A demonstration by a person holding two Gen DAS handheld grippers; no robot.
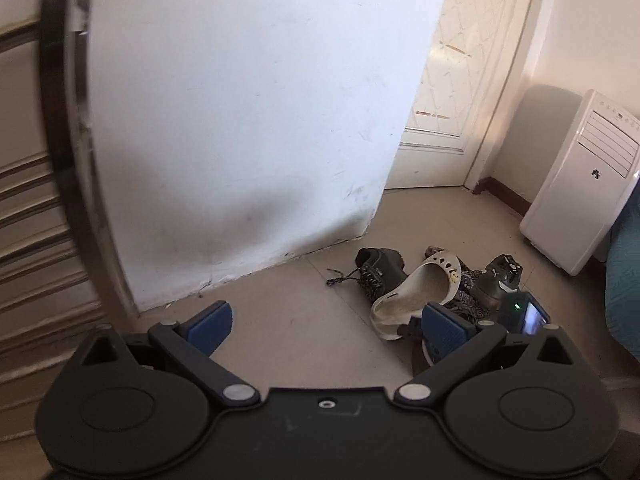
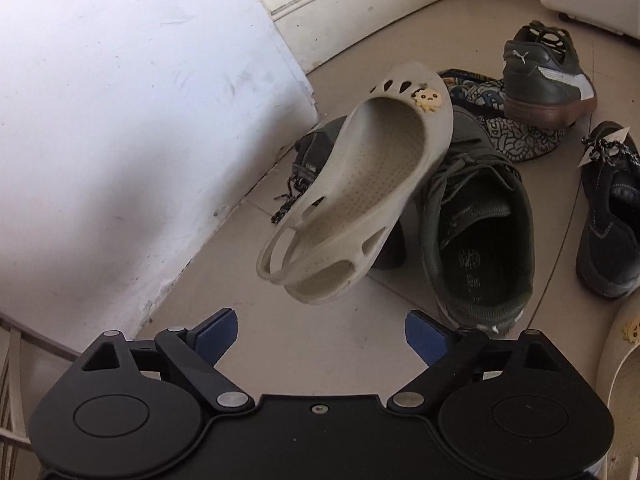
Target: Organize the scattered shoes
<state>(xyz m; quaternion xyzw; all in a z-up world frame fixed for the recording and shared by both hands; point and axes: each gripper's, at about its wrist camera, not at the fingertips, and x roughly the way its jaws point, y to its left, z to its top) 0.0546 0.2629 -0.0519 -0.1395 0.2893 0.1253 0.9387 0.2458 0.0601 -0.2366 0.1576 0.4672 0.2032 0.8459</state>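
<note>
A pile of shoes lies on the tiled floor by a white wall corner. A beige clog with a yellow charm leans tilted on a black laced shoe and a dark green sneaker. Behind them are patterned slippers and a second green sneaker with a white stripe. Another black shoe lies at the right. My right gripper is open just short of the clog's heel, holding nothing. My left gripper is open and empty, farther back, with the clog ahead to its right.
A white wall panel fills the left. A cream door stands behind the pile. A white air cooler and teal fabric are at the right. Another beige clog shows at the right edge. A metal rail curves at the left.
</note>
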